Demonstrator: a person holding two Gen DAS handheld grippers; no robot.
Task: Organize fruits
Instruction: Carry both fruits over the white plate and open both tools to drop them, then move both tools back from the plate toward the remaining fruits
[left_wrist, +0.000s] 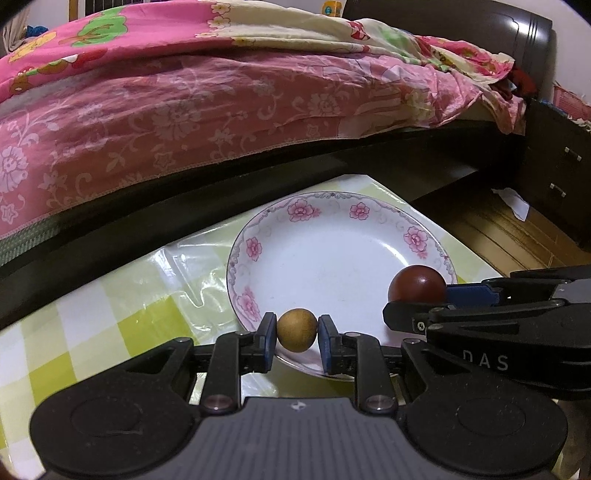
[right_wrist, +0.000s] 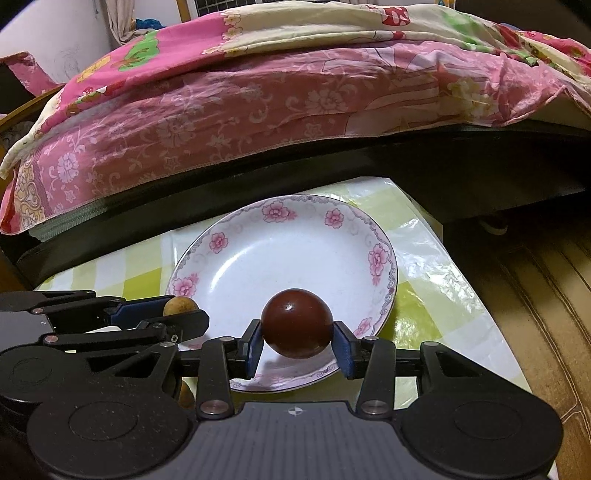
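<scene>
A white plate with pink flowers (left_wrist: 332, 254) (right_wrist: 280, 254) lies on a green-and-white checked tablecloth. My left gripper (left_wrist: 297, 332) is shut on a small tan round fruit (left_wrist: 297, 329) and holds it over the plate's near rim; that fruit also shows in the right wrist view (right_wrist: 181, 305). My right gripper (right_wrist: 297, 341) is shut on a dark red-brown round fruit (right_wrist: 296, 324) and holds it over the plate's near side; this fruit also shows in the left wrist view (left_wrist: 417, 283). The two grippers are side by side, left of right.
A bed with a pink floral cover (left_wrist: 184, 122) (right_wrist: 258, 103) runs along the table's far edge. A dark nightstand (left_wrist: 557, 166) stands at the right, with wooden floor (right_wrist: 535, 295) beside the table. Another tan fruit (right_wrist: 184, 395) lies partly hidden under the grippers.
</scene>
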